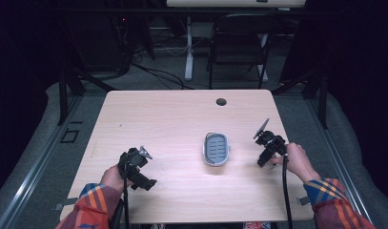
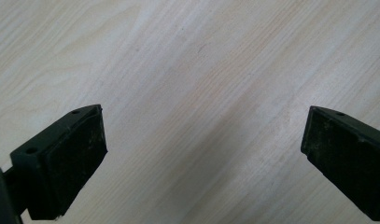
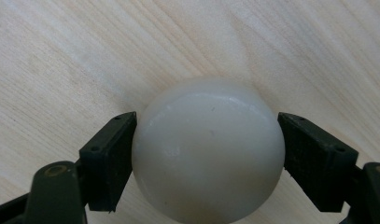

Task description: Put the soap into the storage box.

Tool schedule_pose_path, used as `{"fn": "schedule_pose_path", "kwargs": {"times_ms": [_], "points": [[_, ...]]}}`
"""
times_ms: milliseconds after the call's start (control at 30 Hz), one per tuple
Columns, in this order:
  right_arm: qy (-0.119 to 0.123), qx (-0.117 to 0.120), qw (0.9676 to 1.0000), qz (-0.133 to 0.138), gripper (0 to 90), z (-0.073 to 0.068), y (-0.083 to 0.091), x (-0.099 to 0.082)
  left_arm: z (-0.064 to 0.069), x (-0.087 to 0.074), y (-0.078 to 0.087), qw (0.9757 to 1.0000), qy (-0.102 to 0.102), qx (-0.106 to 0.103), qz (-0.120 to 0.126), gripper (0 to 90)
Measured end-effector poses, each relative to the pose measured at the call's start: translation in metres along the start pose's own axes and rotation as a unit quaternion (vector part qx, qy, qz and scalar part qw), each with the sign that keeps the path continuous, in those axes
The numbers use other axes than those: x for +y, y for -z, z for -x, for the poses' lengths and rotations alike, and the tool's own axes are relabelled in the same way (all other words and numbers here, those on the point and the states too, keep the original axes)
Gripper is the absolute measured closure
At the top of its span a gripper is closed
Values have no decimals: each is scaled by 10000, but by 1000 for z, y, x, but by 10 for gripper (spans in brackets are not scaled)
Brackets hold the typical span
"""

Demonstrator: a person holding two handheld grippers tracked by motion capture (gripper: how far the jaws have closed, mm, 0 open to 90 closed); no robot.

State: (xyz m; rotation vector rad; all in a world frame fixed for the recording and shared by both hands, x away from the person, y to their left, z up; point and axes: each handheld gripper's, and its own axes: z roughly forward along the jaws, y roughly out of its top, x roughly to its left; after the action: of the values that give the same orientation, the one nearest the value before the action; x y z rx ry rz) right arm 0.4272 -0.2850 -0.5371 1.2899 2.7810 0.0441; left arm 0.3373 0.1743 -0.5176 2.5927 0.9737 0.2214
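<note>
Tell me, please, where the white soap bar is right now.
In the right gripper view, the white soap bar sits clamped between the right tongs over the wooden table, to the right of the grey soap dish.

I'm seeing the light wooden table [image 1: 172, 119] carrying a grey soap dish [image 1: 216, 149], lying just left of my right gripper [image 1: 264, 160].

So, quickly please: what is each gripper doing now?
Left gripper: open, nothing between its jaws.
Right gripper: closed on the smooth cream-white rounded object.

Left gripper [image 1: 151, 169] low, jaws spread wide. Right gripper [image 3: 208, 154] low, jaws clamped against something, hand [image 1: 299, 160] behind.
</note>
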Motion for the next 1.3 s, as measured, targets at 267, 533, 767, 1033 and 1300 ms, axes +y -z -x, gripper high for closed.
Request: {"fn": "schedule_pose_path", "kwargs": {"times_ms": [267,533,767,1033,1300], "points": [[79,-6,9998,-200,242,0,0,5,0,0,0,10000,9,11,-10,2],[91,-3,9999,-122,244,-1,3,6,0,0,0,10000,-25,15,-27,2],[159,4,9998,-74,244,-2,10,10,1,0,-1,10000,-33,23,-48,3],[308,21,9994,-134,245,-7,14,16,1,0,0,10000,-36,36,-45,5],[391,96,9991,-104,245,-14,18,21,1,0,0,10000,-38,45,-41,5]]}}
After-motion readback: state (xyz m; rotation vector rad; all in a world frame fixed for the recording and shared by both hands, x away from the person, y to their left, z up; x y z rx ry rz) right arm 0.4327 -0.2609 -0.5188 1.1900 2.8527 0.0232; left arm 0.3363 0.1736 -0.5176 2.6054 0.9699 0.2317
